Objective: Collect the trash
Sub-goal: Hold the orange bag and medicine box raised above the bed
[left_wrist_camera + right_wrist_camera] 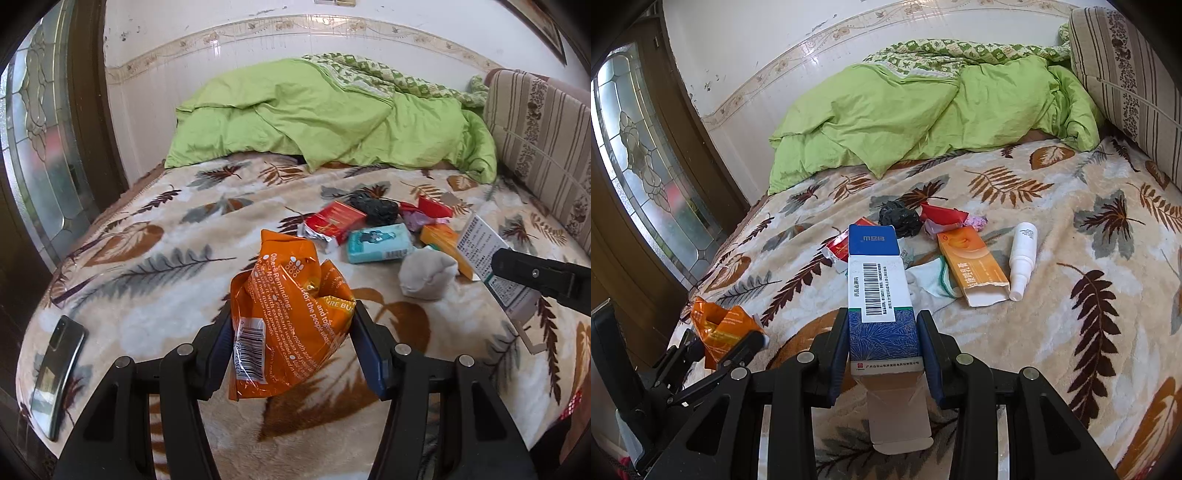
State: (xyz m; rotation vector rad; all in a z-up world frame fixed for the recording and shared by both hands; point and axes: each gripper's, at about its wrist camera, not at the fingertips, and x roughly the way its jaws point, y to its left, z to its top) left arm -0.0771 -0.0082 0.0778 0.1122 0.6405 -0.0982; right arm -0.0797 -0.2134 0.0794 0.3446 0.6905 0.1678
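In the left wrist view my left gripper [293, 314] is shut on a crumpled orange snack bag [288, 295], held above the leaf-patterned blanket [155, 295]. The right wrist view shows my right gripper [884, 317] shut on a blue-and-white carton [875, 280] with a barcode, its bottom flap hanging open. Each gripper shows in the other's view: the left gripper [727, 343] with the orange bag [720, 328], the right gripper [535, 273] with the carton [487, 251]. Beyond them lies a pile: a red packet [336, 219], a black crumpled bag [373, 208], a teal box [378, 243] and an orange box [975, 269].
A white spray bottle [1021, 258] lies beside the orange box, and a pale sock [426, 275] in front of the pile. A phone [59, 373] rests near the bed's left edge. A green quilt [332, 114] is heaped at the far end; a striped headboard [543, 147] stands on the right.
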